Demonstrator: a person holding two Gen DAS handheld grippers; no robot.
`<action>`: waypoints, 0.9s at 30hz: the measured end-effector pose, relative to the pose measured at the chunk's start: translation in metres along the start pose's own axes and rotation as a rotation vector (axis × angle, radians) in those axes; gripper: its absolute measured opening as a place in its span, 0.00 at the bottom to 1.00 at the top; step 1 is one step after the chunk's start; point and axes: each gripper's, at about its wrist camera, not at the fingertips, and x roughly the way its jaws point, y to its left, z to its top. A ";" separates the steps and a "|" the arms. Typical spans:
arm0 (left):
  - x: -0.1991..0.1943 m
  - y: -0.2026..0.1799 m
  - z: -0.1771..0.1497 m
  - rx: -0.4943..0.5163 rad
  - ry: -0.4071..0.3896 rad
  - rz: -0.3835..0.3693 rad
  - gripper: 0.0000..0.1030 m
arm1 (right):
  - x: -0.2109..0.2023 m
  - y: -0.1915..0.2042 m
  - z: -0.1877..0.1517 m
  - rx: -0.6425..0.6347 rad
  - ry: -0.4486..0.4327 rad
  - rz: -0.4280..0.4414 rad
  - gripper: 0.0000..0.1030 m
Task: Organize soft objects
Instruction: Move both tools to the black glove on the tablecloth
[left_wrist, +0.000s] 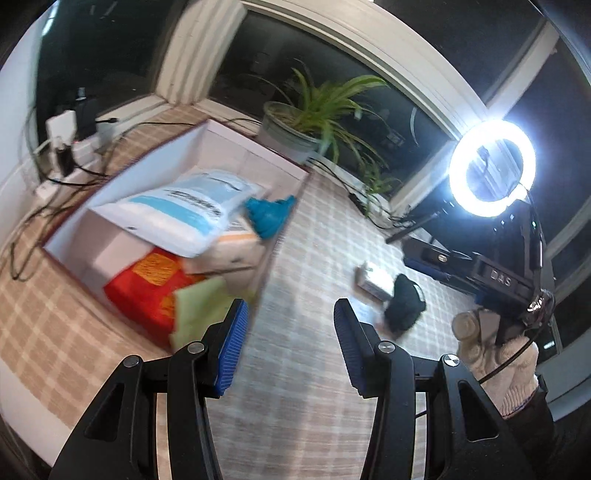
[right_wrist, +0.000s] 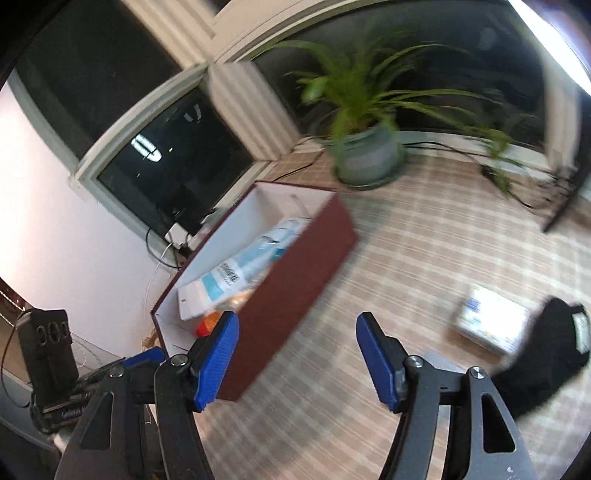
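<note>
- Left gripper (left_wrist: 290, 347): blue pads spread wide apart, nothing between them, above the checked cloth of the bench (left_wrist: 314, 229).
- Right gripper (right_wrist: 297, 356): pads likewise well apart and empty, over the same cloth.
- Box (left_wrist: 85, 206), dark red outside and white inside, sits at ten o'clock from the left gripper; in the right wrist view it lies at eleven o'clock.
- Inside the box: a white-and-blue soft pack (left_wrist: 184, 210) on top, a red-and-orange pack (left_wrist: 147, 291) below it, a pale green cloth (left_wrist: 199, 310) at the near corner, a teal cloth (left_wrist: 269, 216) draped at the box's right wall.
- Black soft item (left_wrist: 402, 308) lies on the bench at one o'clock from the left gripper, touching a small white packet (left_wrist: 375, 282); in the right wrist view both sit at three o'clock.
- Potted plant (left_wrist: 295, 129) stands at twelve o'clock behind the box.
- Ring light (left_wrist: 493, 168) glows at two o'clock.
- A gloved hand (left_wrist: 498, 365) shows at the left view's right edge.
</note>
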 end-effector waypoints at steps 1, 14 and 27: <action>0.003 -0.005 -0.001 0.004 0.004 -0.007 0.46 | -0.007 -0.007 -0.002 0.009 -0.007 -0.005 0.62; 0.067 -0.104 -0.018 0.122 0.111 -0.124 0.46 | -0.125 -0.154 -0.040 0.221 -0.071 -0.126 0.63; 0.141 -0.170 -0.047 0.108 0.243 -0.198 0.46 | -0.132 -0.276 -0.041 0.314 0.006 -0.072 0.63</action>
